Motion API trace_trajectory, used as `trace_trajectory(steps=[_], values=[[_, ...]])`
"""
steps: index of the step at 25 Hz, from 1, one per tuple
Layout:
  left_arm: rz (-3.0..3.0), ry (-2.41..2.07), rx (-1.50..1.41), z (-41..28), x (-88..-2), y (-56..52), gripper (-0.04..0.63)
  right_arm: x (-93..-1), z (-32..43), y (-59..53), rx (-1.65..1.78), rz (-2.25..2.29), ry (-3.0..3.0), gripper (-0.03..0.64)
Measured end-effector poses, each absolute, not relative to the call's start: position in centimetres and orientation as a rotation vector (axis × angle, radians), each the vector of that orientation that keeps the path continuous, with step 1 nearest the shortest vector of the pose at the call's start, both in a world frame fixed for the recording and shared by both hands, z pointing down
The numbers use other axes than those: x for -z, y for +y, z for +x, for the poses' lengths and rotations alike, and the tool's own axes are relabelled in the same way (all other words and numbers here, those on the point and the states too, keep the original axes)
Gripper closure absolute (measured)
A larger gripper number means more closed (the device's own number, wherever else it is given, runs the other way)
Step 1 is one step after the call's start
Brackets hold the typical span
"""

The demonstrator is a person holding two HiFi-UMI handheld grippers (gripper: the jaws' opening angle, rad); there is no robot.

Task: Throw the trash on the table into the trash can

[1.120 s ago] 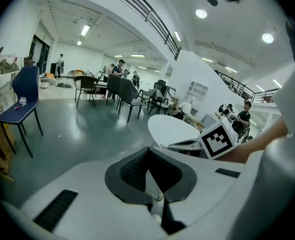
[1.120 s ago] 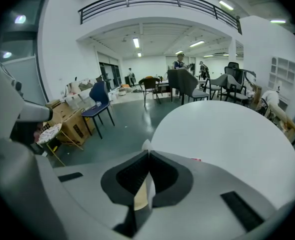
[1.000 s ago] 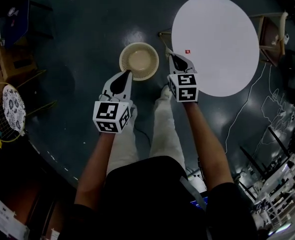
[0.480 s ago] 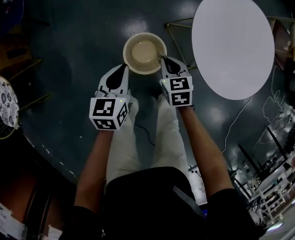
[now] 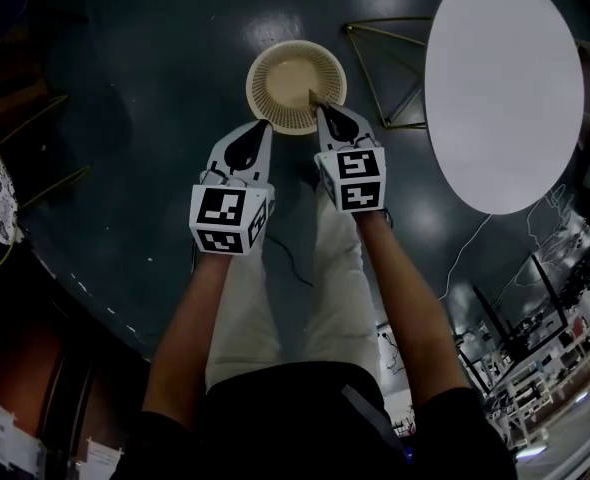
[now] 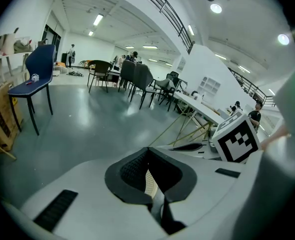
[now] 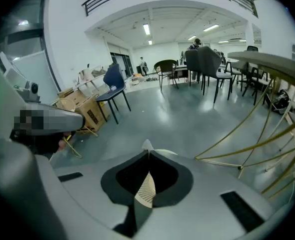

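While hovering over the near inside edge of the trash can [image 5: 264, 85], pinches a small pale scrap [image 7: 146, 145] at the very tips of the right gripper [image 5: 320, 110], jaws pressed together on it. Just left of that, at the can's near rim, holds the left gripper [image 5: 258, 128] with jaws together and nothing between them. To the can's right, past thin gold legs [image 5: 367, 76], a round white table [image 5: 505, 88].
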State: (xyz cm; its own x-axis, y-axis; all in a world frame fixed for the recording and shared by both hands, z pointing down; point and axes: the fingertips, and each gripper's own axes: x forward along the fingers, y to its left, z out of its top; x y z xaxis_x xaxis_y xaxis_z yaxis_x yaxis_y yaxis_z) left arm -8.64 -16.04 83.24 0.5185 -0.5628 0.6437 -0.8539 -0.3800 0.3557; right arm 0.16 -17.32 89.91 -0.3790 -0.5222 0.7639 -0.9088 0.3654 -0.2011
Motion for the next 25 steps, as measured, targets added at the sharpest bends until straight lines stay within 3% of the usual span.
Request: trace_trajectory(steps=[15, 25], values=[[1.979, -1.132, -0.612, -10.1, -98.0, -13.7, 0.584, -103.2, -1.4, -15.9, -0.902, 1.202, -1.997, 0.595], [1.978, -1.109, -0.637, -9.9, -103.3, -13.7, 0.584, -108.5, -1.5, -15.6, -0.872, 1.150, -1.980, 0.595]])
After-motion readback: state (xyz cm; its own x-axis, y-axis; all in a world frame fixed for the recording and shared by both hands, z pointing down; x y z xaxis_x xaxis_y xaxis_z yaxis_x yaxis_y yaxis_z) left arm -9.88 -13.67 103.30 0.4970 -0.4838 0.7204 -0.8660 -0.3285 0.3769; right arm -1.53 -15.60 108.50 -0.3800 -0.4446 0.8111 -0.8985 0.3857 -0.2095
